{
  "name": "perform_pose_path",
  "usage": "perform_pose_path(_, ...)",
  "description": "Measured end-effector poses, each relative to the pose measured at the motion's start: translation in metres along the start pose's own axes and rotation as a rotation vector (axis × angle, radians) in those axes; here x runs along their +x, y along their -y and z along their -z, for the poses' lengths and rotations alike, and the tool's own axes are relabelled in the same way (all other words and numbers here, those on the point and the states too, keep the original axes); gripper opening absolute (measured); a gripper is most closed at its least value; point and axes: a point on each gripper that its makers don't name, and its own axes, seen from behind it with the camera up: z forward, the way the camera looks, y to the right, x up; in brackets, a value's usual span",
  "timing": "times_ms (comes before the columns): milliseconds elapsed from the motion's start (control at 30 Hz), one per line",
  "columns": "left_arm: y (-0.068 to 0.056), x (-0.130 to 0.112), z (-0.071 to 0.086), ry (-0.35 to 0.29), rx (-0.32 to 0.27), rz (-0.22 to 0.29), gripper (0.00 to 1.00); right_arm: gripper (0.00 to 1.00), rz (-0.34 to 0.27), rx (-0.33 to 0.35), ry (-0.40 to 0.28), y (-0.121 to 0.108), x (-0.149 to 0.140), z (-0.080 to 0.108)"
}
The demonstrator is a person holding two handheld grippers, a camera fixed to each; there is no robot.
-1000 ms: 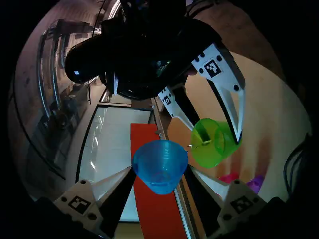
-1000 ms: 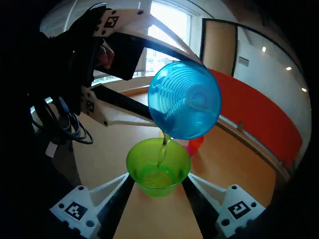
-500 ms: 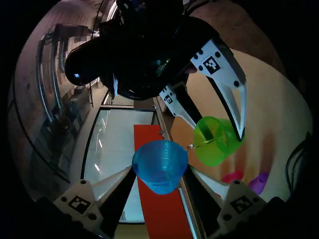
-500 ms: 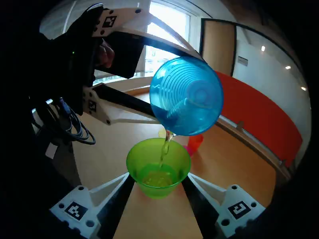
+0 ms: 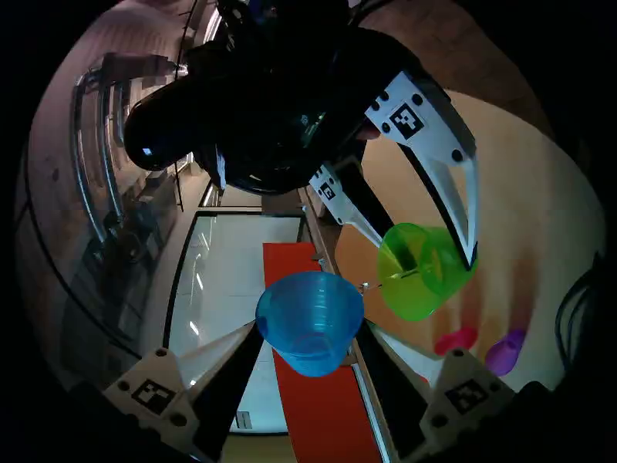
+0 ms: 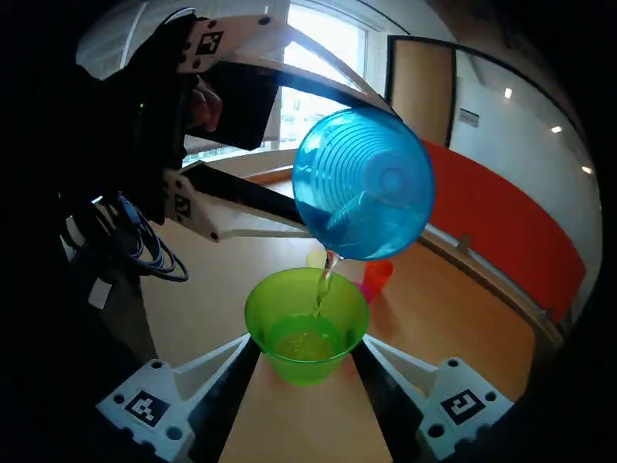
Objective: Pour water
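Note:
My left gripper (image 5: 310, 330) is shut on a clear blue cup (image 5: 310, 318), which is tipped far over. In the right gripper view this blue cup (image 6: 362, 181) hangs above a green cup (image 6: 306, 333), and a thin stream of water (image 6: 325, 279) falls from its lip into it. Yellowish-looking water lies in the green cup's bottom. My right gripper (image 6: 306, 345) is shut on the green cup and holds it upright just over the wooden table (image 6: 308, 424). The left gripper view shows the green cup (image 5: 423, 272) between the right gripper's white fingers (image 5: 432, 150).
Small cups stand on the table beyond the green one: orange (image 6: 378, 272), pink (image 6: 362, 292) and yellow (image 6: 315, 257). Pink (image 5: 455, 339) and purple (image 5: 505, 355) cups appear in the left gripper view. A red wall panel (image 6: 501, 224) runs along the right. Cables (image 6: 146, 251) hang at the left.
The blue cup has edged slightly right and up in the right gripper view while the stream keeps running. The green cup has stayed in place.

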Motion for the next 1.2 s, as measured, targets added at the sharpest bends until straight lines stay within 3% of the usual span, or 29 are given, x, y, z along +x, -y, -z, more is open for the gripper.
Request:
perform_pose_path(600, 0.009, 0.000, -0.004, -0.010, 0.031, -0.055, 0.85, 0.85, -0.010, -0.003, -0.007, -0.003, 0.002, 0.002)
perform_pose_path(1200, 0.015, 0.000, 0.006, -0.011, 0.056, -0.133, 0.85, 0.84, -0.017, -0.012, -0.015, -0.007, 0.003, 0.003)
